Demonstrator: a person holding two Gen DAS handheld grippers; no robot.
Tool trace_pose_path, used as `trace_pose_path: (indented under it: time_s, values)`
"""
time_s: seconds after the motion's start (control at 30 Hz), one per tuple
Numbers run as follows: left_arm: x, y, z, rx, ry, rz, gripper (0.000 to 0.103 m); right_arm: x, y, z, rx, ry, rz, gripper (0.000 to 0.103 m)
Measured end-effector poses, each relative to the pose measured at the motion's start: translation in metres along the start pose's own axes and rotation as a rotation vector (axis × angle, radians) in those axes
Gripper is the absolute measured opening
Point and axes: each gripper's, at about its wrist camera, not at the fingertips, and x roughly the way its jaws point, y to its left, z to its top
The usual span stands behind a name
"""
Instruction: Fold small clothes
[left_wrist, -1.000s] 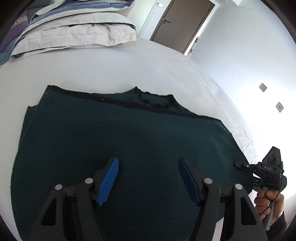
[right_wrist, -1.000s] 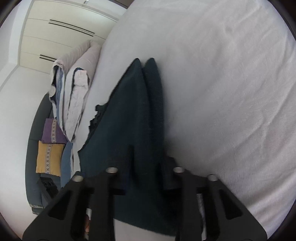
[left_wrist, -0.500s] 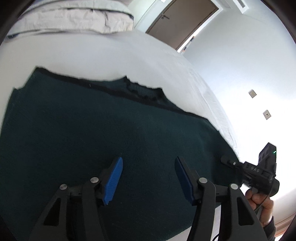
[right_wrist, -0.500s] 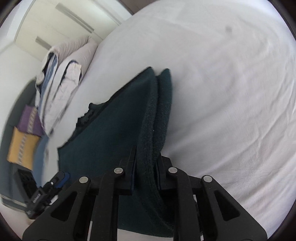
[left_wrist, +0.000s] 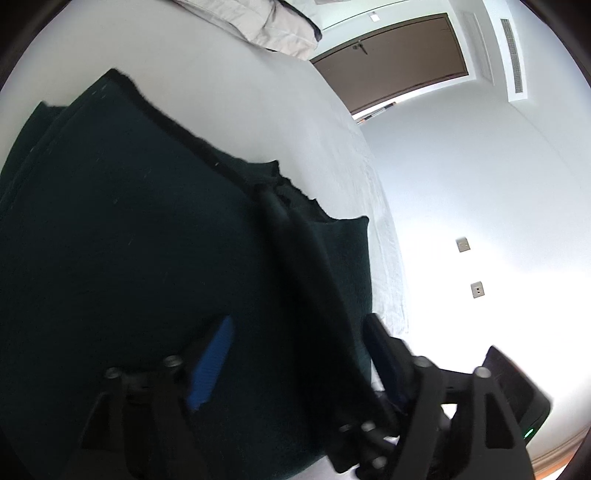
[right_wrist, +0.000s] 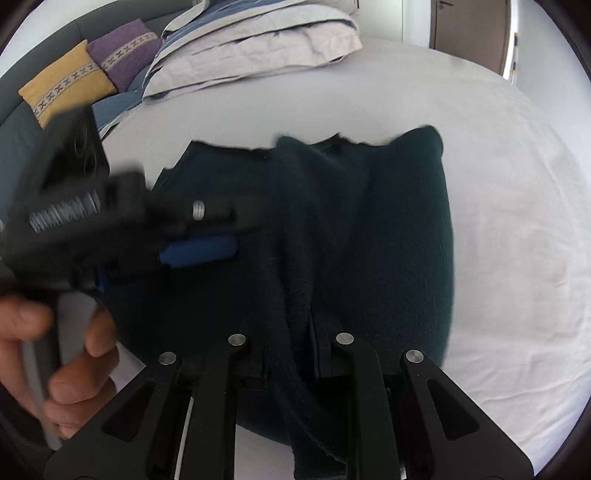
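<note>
White bedding covers the bed (right_wrist: 517, 229), on which a dark green sweater (right_wrist: 406, 240) is spread, its collar pointing away from both cameras. Seen from the right wrist, yellow and purple cushions (right_wrist: 66, 85) and a pile of striped pillows (right_wrist: 258, 33) are set beyond the sweater, at the upper left. Left of the right gripper's fingers, the left gripper (right_wrist: 199, 236) is held in a hand (right_wrist: 48, 354) over the sweater's left half; its blue-padded fingers (left_wrist: 212, 363) are spread, have just been opening, and nothing is pinched between them, the cloth being seen below them. The right gripper (right_wrist: 290, 365) is pressed together on a raised fold of the sweater, which is gathered into a ridge running forward from the fingers toward the collar. Right of that ridge the doubled-over right side of the sweater is draped on the bed. A brown door (left_wrist: 399, 62) is seen beyond the bed in the left wrist view.
</note>
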Motion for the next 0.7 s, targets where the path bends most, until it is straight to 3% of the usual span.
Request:
trace_pose_path:
  time_s: [0.13, 0.27, 0.33, 0.37, 0.4, 0.47, 0.53, 0.63, 0.7]
  values:
    - [0.005, -0.005, 0.008, -0.025, 0.020, 0.004, 0.081, -0.005, -0.006, -0.002, 0.007, -0.016, 0.020, 0.014]
    - [0.025, -0.019, 0.008, 0.030, 0.081, 0.084, 0.079, -0.013, -0.010, -0.005, -0.002, -0.037, 0.031, 0.017]
    - [0.034, -0.031, 0.006, 0.060, 0.109, 0.103, 0.070, -0.012, -0.012, -0.011, -0.014, -0.041, 0.042, 0.020]
    - [0.040, -0.035, 0.005, 0.061, 0.135, 0.101, 0.058, -0.010, -0.005, -0.017, -0.020, -0.046, 0.047, 0.021]
    - [0.044, -0.037, 0.004, 0.066, 0.152, 0.110, 0.037, -0.012, -0.005, -0.019, -0.025, -0.051, 0.047, 0.021]
    - [0.051, -0.040, 0.000, 0.093, 0.164, 0.165, 0.021, -0.020, -0.007, -0.025, -0.030, -0.062, 0.034, 0.022]
    - [0.050, -0.036, -0.001, 0.071, 0.165, 0.145, 0.019, -0.033, -0.009, -0.031, -0.038, -0.076, 0.036, 0.023]
    - [0.046, -0.031, 0.001, 0.055, 0.173, 0.123, 0.016, -0.064, -0.017, -0.054, -0.031, -0.111, 0.069, 0.037]
    - [0.042, -0.033, 0.005, 0.067, 0.180, 0.121, 0.015, -0.085, -0.028, -0.071, 0.008, -0.147, 0.122, 0.040]
